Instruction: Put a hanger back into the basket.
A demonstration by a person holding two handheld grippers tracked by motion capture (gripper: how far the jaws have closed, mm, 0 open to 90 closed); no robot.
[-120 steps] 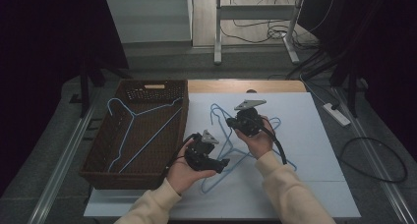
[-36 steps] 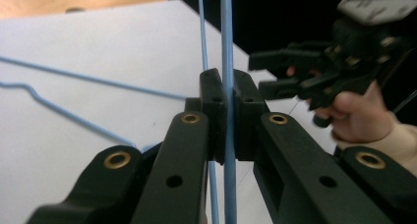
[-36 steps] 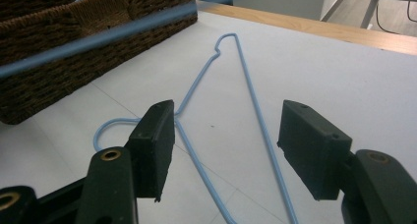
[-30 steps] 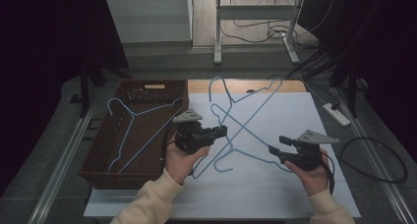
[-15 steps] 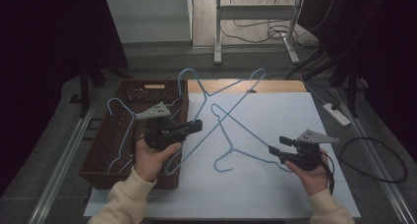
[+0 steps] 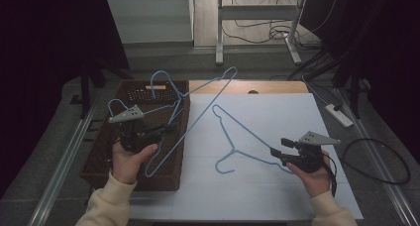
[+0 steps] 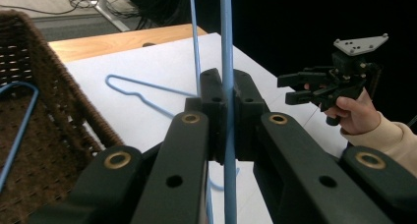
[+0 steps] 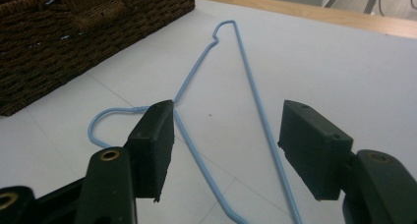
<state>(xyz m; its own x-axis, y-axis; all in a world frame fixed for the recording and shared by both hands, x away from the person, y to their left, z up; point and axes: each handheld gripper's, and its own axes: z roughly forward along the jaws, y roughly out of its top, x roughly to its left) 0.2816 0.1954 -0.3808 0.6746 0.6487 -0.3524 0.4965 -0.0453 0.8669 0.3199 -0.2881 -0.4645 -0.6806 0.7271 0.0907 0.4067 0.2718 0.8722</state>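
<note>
A blue wire hanger (image 6: 198, 114) hangs tilted in the air over the brown wicker basket (image 6: 96, 161), and my left gripper (image 6: 167, 130) is shut on its wire. In the left gripper view the wire (image 7: 226, 42) runs upright between the closed jaws of that gripper (image 7: 227, 94). A second blue hanger (image 6: 240, 137) lies flat on the white table top, hook toward me. My right gripper (image 6: 276, 151) rests open at that hanger's near end; its jaws (image 8: 228, 118) straddle the two wires (image 8: 246, 57) without touching. A third hanger (image 6: 113, 106) lies inside the basket.
The basket (image 8: 74, 32) takes up the table's left side. A wooden strip (image 6: 237, 87) borders the far edge of the white top. A power strip (image 6: 339, 114) and cables lie on the floor to the right. The right hand's gripper (image 7: 300, 86) shows in the left gripper view.
My left gripper has carried its hanger to the left, from the table's middle to over the basket. The right gripper and the hanger on the table have stayed put.
</note>
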